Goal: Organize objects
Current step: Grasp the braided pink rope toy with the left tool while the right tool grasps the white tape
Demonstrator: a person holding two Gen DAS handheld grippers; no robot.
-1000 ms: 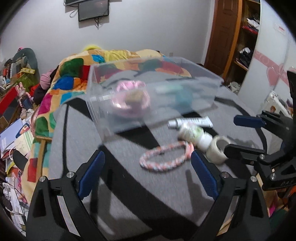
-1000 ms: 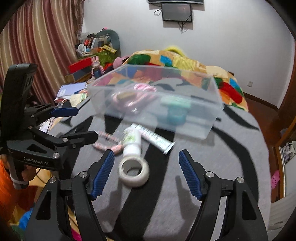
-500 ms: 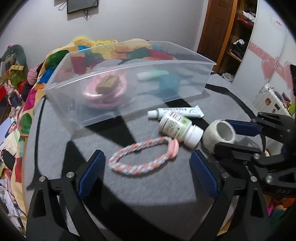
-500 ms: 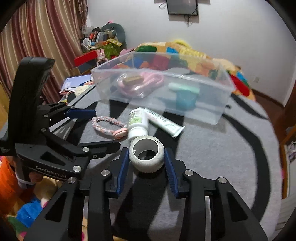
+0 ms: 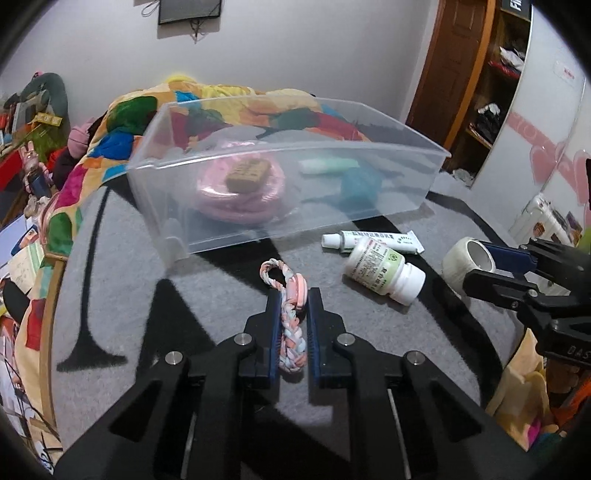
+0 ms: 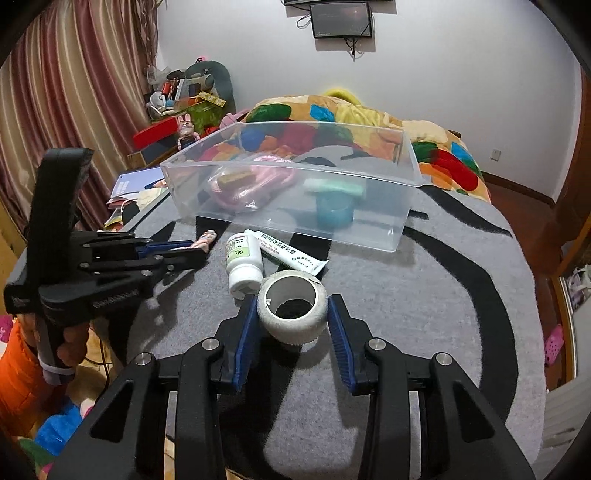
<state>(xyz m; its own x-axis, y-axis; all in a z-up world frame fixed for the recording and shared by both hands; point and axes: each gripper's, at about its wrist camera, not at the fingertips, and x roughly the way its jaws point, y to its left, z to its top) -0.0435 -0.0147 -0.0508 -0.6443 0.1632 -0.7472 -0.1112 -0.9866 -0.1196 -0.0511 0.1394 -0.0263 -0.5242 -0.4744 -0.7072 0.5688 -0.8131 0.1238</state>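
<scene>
On a grey felt table cover (image 6: 424, 295) with broad black curved stripes, in a bedroom with a patchwork quilt (image 6: 436, 147), striped curtains (image 6: 74, 92) and a wall-mounted screen (image 6: 341, 18):

- Clear plastic bin (image 5: 288, 177), open-topped, at the far side of the cover. Contents: coiled pink cord (image 5: 240, 192) with a brown block on top, mint-green tube (image 5: 328, 165), teal tape roll (image 6: 334, 210).
- Ointment tube (image 5: 373, 240) and white pill bottle (image 5: 384, 271), both lying on their sides, touching, just in front of the bin.
- Left gripper (image 5: 291, 321): blue pads nearly together, clamped on a braided pink-and-white rope loop (image 5: 290, 314); the loop's far end pokes out past the fingertips.
- Right gripper (image 6: 291, 325): jaws partly closed, pads pressed on both sides of a white tape roll (image 6: 291, 304), hollow core facing up, beside the bottle cap.

View differences: the left wrist view alone shows a wooden wardrobe (image 5: 480, 74) with open shelves; the right wrist view alone shows the person's hand (image 6: 70, 343) on the left gripper's handle and an orange sleeve.
</scene>
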